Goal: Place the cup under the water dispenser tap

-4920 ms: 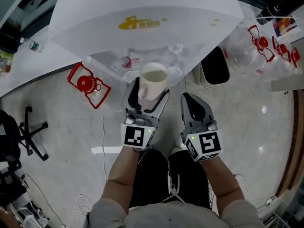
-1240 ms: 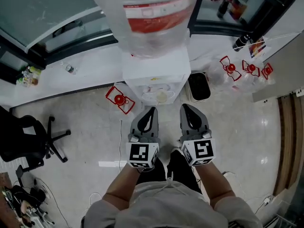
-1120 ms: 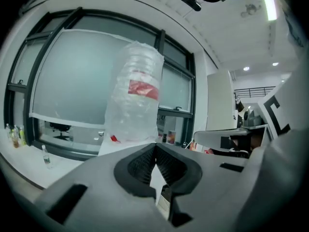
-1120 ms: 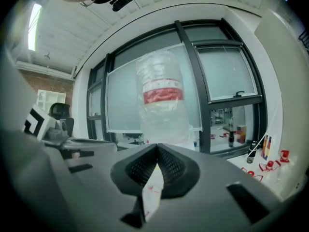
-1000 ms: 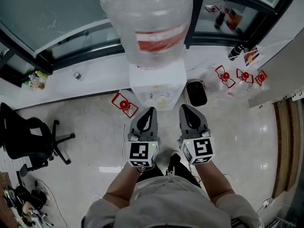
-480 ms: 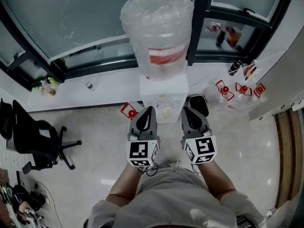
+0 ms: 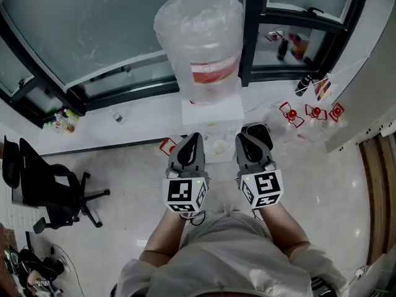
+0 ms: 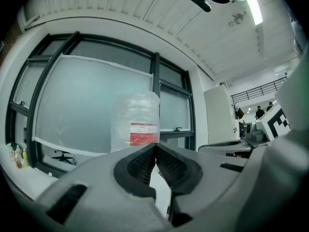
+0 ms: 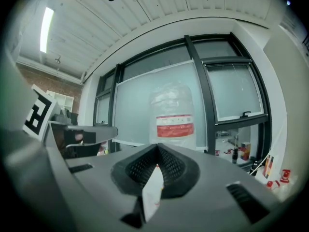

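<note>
The water dispenser (image 7: 213,111) stands against the window with a crinkled clear bottle (image 7: 201,36) on top. A pale cup (image 7: 219,145) sits in its tap recess, showing between my two grippers. My left gripper (image 7: 193,136) is shut and holds nothing, just left of the cup and well above it. My right gripper (image 7: 247,135) is also shut and holds nothing, just right of it. In the left gripper view the shut left gripper (image 8: 155,146) points level at the bottle (image 8: 137,122). The right gripper (image 9: 157,146) likewise faces the bottle (image 9: 175,117). Neither gripper view shows the cup.
A black office chair (image 7: 49,184) stands at the left. Red frames (image 7: 309,112) and bottles (image 7: 303,82) lie on the floor at the right, and small bottles (image 7: 65,119) on the ledge at the left. Dark window frames (image 7: 250,30) run behind the dispenser.
Several seconds ago the left gripper held the cup at the dispenser; now the cup sits there alone. Both shut grippers and the head view have risen, so the dispenser looks smaller and farther.
</note>
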Demonstrator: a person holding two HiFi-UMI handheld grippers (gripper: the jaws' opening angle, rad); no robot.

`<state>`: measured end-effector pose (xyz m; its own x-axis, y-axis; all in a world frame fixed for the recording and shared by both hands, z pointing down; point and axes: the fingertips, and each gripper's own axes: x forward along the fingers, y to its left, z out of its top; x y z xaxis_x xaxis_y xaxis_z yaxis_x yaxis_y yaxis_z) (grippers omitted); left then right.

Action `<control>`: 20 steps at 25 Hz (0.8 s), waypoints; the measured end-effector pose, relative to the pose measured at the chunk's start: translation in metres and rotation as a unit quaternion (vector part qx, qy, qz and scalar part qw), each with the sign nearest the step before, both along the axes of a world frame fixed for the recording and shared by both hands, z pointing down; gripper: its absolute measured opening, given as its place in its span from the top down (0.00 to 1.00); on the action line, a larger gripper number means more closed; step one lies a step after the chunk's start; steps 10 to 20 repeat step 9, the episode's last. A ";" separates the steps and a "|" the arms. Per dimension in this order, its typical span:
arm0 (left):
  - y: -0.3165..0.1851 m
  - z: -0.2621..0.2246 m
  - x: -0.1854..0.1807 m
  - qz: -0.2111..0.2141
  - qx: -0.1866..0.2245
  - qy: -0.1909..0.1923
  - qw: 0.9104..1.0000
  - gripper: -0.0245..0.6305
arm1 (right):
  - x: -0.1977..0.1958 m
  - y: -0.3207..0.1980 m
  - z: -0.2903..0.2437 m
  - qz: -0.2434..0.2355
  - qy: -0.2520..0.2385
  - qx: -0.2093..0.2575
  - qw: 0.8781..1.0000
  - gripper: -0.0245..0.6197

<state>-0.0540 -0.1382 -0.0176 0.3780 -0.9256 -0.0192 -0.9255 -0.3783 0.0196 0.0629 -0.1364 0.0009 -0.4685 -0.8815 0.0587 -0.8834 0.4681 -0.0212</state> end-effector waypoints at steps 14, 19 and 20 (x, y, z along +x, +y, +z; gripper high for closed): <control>-0.014 -0.010 -0.009 -0.002 0.004 -0.005 1.000 0.93 | -0.010 -0.013 -0.008 -0.006 0.004 0.005 1.000 0.92; -0.014 -0.010 -0.009 -0.002 0.004 -0.005 1.000 0.93 | -0.010 -0.013 -0.008 -0.006 0.004 0.005 1.000 0.92; -0.014 -0.010 -0.009 -0.002 0.004 -0.005 1.000 0.93 | -0.010 -0.013 -0.008 -0.006 0.004 0.005 1.000 0.92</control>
